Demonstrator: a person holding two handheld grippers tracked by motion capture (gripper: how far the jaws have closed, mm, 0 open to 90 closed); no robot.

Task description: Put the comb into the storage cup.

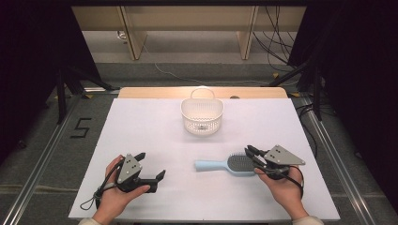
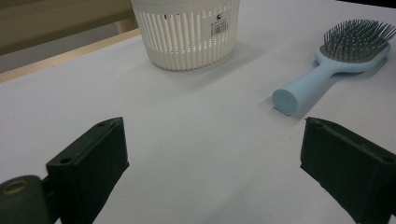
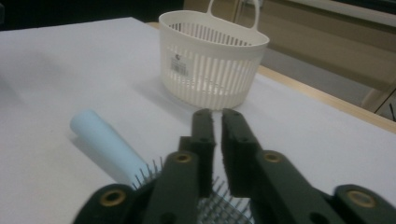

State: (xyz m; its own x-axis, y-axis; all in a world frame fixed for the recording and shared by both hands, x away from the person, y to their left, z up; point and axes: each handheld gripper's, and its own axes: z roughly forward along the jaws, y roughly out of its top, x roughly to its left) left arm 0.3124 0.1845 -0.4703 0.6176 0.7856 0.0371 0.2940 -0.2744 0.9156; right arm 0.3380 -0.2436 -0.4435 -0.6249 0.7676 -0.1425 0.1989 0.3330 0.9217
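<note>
Black right gripper (image 1: pixel 250 152) hovers closed over the hairbrush (image 1: pixel 224 164) bristles.

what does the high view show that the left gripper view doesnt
The high view alone gives both hands, the left gripper with fingers apart, the right gripper shut above the hairbrush head, the floor with a 5 mark, and the basket handle. The left gripper view alone gives the barcode sticker on the basket's wall and the bristles close up. Both show basket, brush and white table.

Matt blue plastic hairbrush (image 1: pixel 220 165); slatted white plastic basket (image 1: pixel 202 115).
</note>
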